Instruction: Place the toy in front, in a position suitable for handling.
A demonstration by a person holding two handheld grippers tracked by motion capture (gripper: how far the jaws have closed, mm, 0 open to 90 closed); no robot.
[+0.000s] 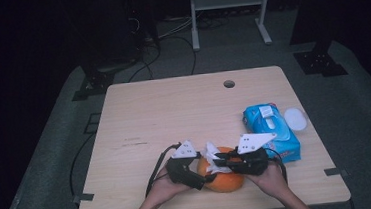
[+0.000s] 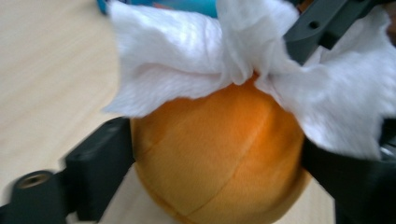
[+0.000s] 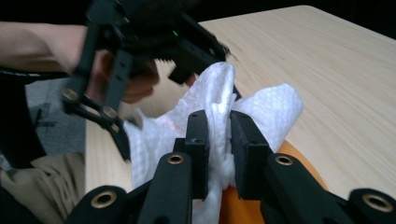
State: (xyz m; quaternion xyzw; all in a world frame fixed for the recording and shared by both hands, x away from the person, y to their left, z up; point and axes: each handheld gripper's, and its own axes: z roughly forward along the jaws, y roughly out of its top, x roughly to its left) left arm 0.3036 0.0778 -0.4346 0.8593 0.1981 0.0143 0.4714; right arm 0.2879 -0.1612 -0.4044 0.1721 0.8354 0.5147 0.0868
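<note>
An orange plush ball (image 1: pixel 226 182) rests near the table's front edge with a crumpled white wipe (image 1: pixel 211 158) draped over its top. My left gripper (image 1: pixel 207 179) comes in from the left, and the ball (image 2: pixel 219 158) sits between its wide-set jaws (image 2: pixel 219 172). They lie at its sides, and the ball's round shape shows no squeeze. From the right, my right gripper (image 1: pixel 221 158) is shut on a bunched fold of the wipe (image 3: pixel 275 107) above the ball (image 3: pixel 229 207). Its pads (image 3: pixel 198 140) pinch the fold tightly.
A blue pack of wet wipes (image 1: pixel 270 128) lies just right of the ball, with a white round lid (image 1: pixel 295 118) beside it. The wooden table (image 1: pixel 174 110) has a cable hole (image 1: pixel 229 84) near its far edge. Dark floor and stands surround the table.
</note>
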